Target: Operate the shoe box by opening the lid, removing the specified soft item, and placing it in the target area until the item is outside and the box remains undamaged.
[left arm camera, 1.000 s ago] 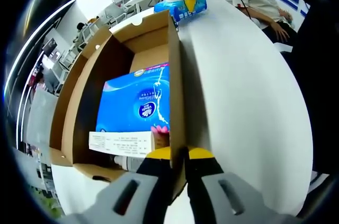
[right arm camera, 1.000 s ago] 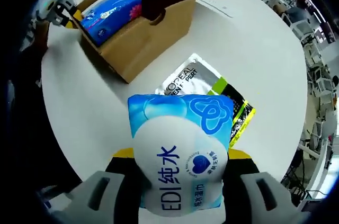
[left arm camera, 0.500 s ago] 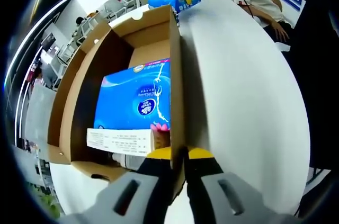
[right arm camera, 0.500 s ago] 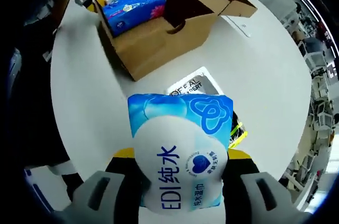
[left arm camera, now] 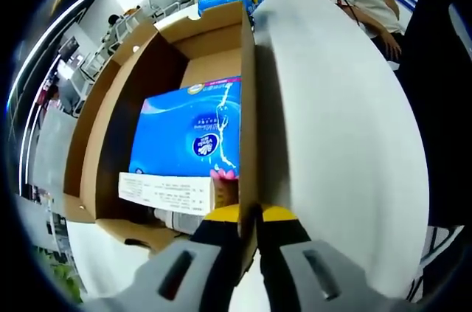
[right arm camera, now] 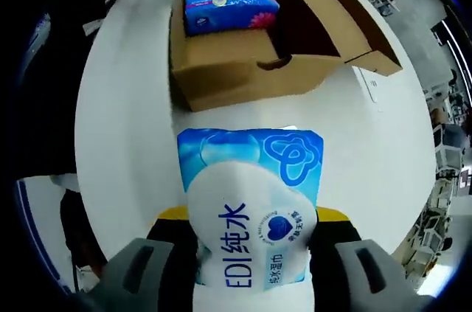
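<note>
Holding the wet-wipe pack (right arm camera: 251, 212) between its jaws, the right hand-held gripper (right arm camera: 251, 257) hangs above the white surface (right arm camera: 125, 105), the pack's long axis running along the jaws. The shoe box (right arm camera: 236, 80) lies just beyond it, lid open, so the pack is already outside. The left hand-held gripper (left arm camera: 249, 217) is nipped narrow on the box's side wall (left arm camera: 247, 105), steadying it. 1 blue tissue pack (left arm camera: 188, 135) lies inside. Bare surface near the box looks unobstructed for setting down.

Left gripper (left arm camera: 249, 217): grey moulded body, black jaws, yellow tips. Right gripper (right arm camera: 251, 223): same grey body, yellow-capped black jaws.
</note>
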